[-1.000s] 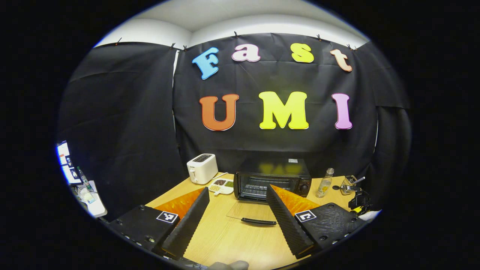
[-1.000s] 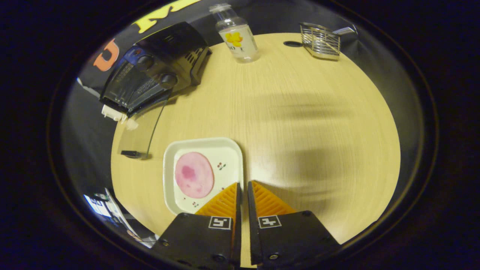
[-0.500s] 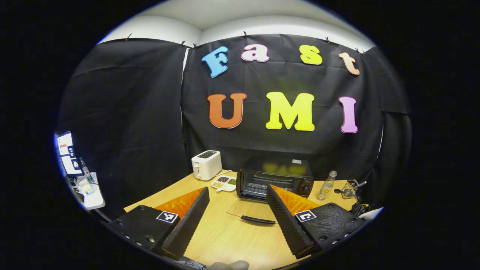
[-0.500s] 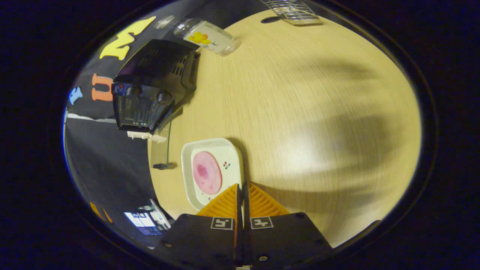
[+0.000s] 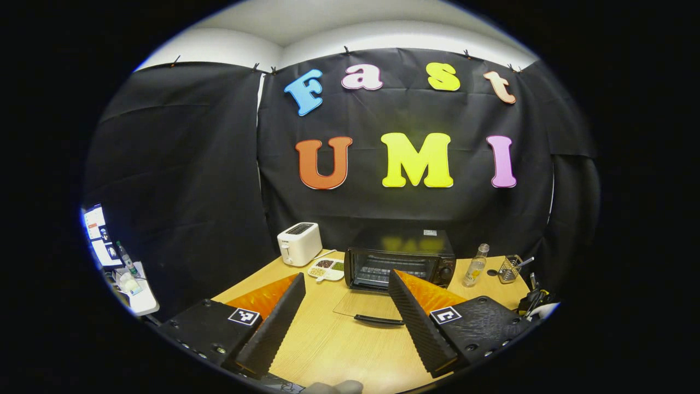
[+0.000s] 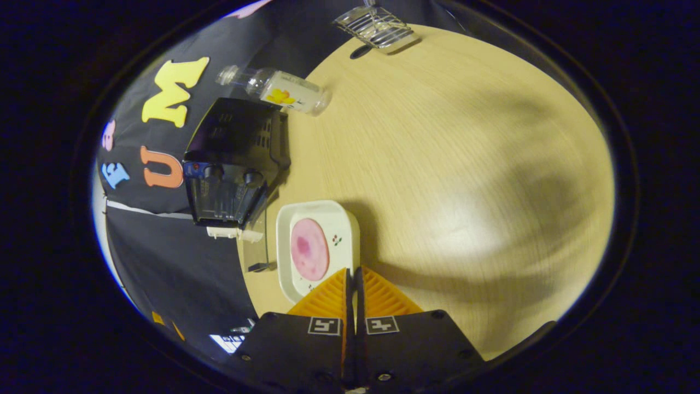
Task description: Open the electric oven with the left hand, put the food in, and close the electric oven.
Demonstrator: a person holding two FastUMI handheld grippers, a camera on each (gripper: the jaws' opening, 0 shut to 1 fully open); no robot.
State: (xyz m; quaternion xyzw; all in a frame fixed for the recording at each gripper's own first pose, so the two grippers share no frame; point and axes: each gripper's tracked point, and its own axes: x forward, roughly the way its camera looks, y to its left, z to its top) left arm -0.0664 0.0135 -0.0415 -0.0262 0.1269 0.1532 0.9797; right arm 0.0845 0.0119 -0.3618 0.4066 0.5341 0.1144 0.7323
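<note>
The black electric oven [image 5: 402, 262] stands at the back of the wooden table, its glass door [image 5: 363, 303] folded down flat and its handle [image 5: 379, 320] toward me. My left gripper [image 5: 345, 276] hangs open in front of it, holding nothing. In the right gripper view, my right gripper [image 6: 353, 271] is shut on the near rim of a white square plate [image 6: 284, 246] carrying a pink round slice of meat [image 6: 310, 249]. The plate hangs above the table, casting a shadow, with the oven [image 6: 232, 164] beyond it to the left.
A white toaster [image 5: 298, 243] and a small divided dish [image 5: 326, 268] sit left of the oven. A clear bottle [image 5: 474, 266] and a wire rack [image 5: 511, 268] stand to its right. A side table [image 5: 139, 298] stands far left.
My right gripper has shut fully on the plate's rim, lifted it and rolled, so the oven has swung round in its view. My left gripper stays open, drifting slightly.
</note>
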